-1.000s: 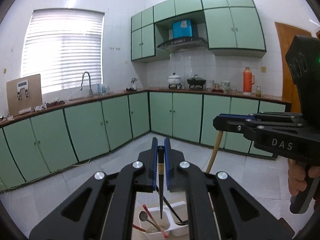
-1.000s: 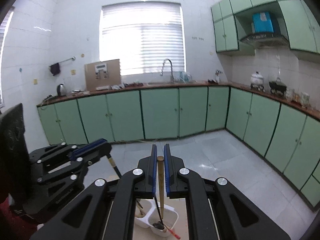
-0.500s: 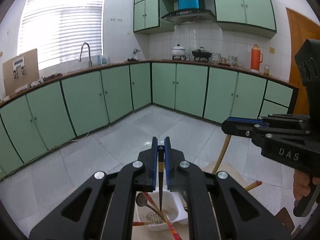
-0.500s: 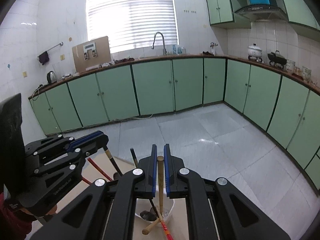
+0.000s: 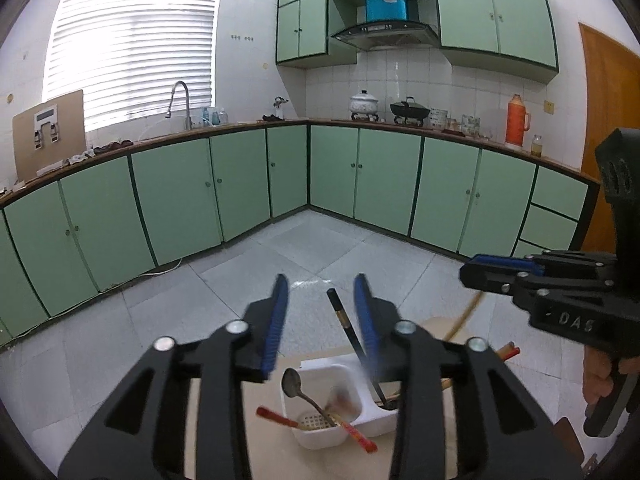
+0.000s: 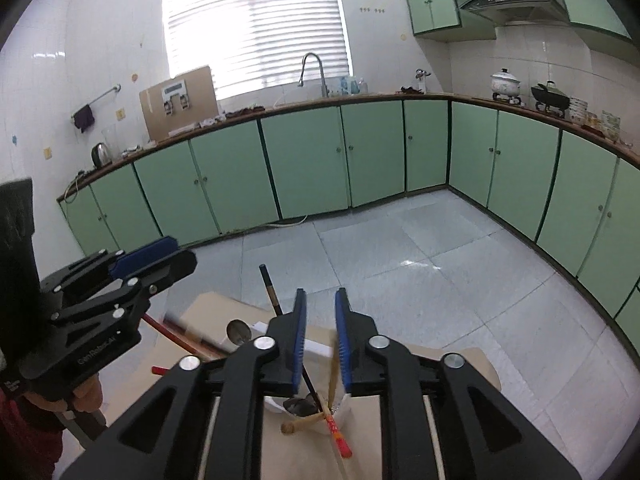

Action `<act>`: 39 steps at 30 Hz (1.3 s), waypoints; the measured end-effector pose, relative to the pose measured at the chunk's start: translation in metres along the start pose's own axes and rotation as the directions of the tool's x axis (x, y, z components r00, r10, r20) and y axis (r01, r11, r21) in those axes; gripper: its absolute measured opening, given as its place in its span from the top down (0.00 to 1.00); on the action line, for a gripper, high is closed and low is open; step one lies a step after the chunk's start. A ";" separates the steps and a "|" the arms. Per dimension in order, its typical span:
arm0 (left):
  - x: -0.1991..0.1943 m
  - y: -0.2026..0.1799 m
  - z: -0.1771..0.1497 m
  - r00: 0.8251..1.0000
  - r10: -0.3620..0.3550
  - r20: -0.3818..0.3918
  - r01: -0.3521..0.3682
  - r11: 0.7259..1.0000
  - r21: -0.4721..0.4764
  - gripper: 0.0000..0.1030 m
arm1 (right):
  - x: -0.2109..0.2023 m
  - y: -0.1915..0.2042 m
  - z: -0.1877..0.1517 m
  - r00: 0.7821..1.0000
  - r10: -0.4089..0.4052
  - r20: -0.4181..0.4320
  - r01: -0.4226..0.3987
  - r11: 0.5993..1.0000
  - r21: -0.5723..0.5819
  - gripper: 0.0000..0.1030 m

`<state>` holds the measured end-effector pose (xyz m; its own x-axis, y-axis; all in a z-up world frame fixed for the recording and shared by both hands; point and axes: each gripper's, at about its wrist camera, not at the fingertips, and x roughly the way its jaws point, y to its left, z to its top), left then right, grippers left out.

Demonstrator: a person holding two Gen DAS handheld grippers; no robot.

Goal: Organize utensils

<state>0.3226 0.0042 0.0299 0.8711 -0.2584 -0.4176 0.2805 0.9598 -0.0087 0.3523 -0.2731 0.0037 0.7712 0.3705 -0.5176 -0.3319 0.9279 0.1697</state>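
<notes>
A white two-compartment utensil holder (image 5: 352, 380) stands on a tan board, below both grippers. It holds a metal spoon (image 5: 294, 384), red chopsticks (image 5: 356, 436) and a black chopstick (image 5: 344, 320) that leans free between my left fingers. My left gripper (image 5: 322, 300) is open and empty above the holder. My right gripper (image 6: 320, 312) is open; a blurred light wooden chopstick (image 6: 331, 380) drops between its fingers into the holder (image 6: 344, 414). The black chopstick (image 6: 270, 290) also shows in the right wrist view, leaning up and to the left.
The tan board (image 6: 224, 312) lies under the holder, with red chopsticks (image 6: 168, 332) on it at the left. Green cabinets (image 5: 180, 196) line the walls around a grey tiled floor (image 6: 420, 260). Each gripper shows in the other's view, close at the side.
Both grippers have opened. The left let go of the black chopstick, which now leans in the holder. The right let go of the wooden chopstick, which is falling.
</notes>
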 end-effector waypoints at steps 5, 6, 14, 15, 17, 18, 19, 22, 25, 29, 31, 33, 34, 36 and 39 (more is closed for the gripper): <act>-0.024 0.002 -0.003 1.000 0.008 0.025 -0.007 1.000 -0.026 0.49 | -0.029 -0.001 -0.005 0.999 -0.006 0.049 0.006 1.000 0.015 0.71; -0.030 0.001 -0.004 0.999 0.015 0.035 -0.014 1.000 -0.028 0.46 | -0.033 -0.001 -0.006 0.998 -0.008 0.057 0.007 1.000 0.016 0.68; -0.078 -0.006 -0.016 0.996 0.046 0.079 -0.042 0.998 -0.052 0.22 | -0.078 0.007 -0.029 0.992 -0.034 0.123 0.031 0.999 0.026 0.52; -0.082 -0.007 -0.017 0.995 0.048 0.082 -0.043 0.998 -0.054 0.19 | -0.082 0.008 -0.033 0.991 -0.037 0.128 0.034 0.999 0.027 0.48; -0.093 -0.009 -0.023 0.995 0.056 0.087 -0.052 0.997 -0.054 0.17 | -0.092 0.013 -0.042 0.989 -0.041 0.142 0.037 0.999 0.028 0.45; -0.097 -0.011 -0.025 0.994 0.060 0.087 -0.056 0.997 -0.050 0.16 | -0.096 0.016 -0.046 0.988 -0.041 0.146 0.037 0.999 0.030 0.43; -0.103 -0.013 -0.028 0.994 0.064 0.084 -0.061 0.997 -0.046 0.14 | -0.099 0.018 -0.051 0.988 -0.040 0.149 0.036 0.999 0.031 0.42; -0.116 -0.018 -0.038 0.995 0.071 0.075 -0.068 0.997 -0.044 0.12 | -0.110 0.024 -0.064 0.987 -0.034 0.157 0.029 0.999 0.035 0.35; -0.128 -0.018 -0.048 0.995 0.074 0.071 -0.071 0.996 -0.050 0.09 | -0.120 0.031 -0.076 0.986 -0.026 0.162 0.019 0.999 0.042 0.27; -0.146 -0.020 -0.060 0.993 0.092 0.072 -0.087 0.994 -0.059 0.07 | -0.132 0.041 -0.090 0.986 -0.028 0.164 0.022 0.999 0.036 0.19; -0.154 -0.020 -0.065 0.994 0.090 0.067 -0.085 0.994 -0.067 0.07 | -0.137 0.046 -0.097 0.986 -0.029 0.163 0.023 0.999 0.039 0.16; -0.161 -0.021 -0.070 0.994 0.088 0.061 -0.084 0.994 -0.068 0.07 | -0.141 0.049 -0.104 0.987 -0.024 0.162 0.018 0.999 0.038 0.11; -0.164 -0.022 -0.072 0.994 0.093 0.059 -0.089 0.994 -0.067 0.06 | -0.143 0.051 -0.107 0.986 -0.025 0.162 0.019 0.999 0.036 0.10; -0.170 -0.023 -0.077 0.993 0.102 0.056 -0.099 0.993 -0.060 0.06 | -0.148 0.055 -0.113 0.986 -0.033 0.163 0.029 0.999 0.029 0.06; -0.180 -0.025 -0.086 0.992 0.115 0.050 -0.112 0.992 -0.053 0.05 | -0.152 0.060 -0.118 0.986 -0.036 0.166 0.032 0.999 0.024 0.06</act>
<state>0.1243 0.0365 0.0267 0.9167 -0.1516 -0.3697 0.1591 0.9872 -0.0101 0.1509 -0.2781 -0.0061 0.8619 0.3388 -0.3773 -0.2936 0.9401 0.1734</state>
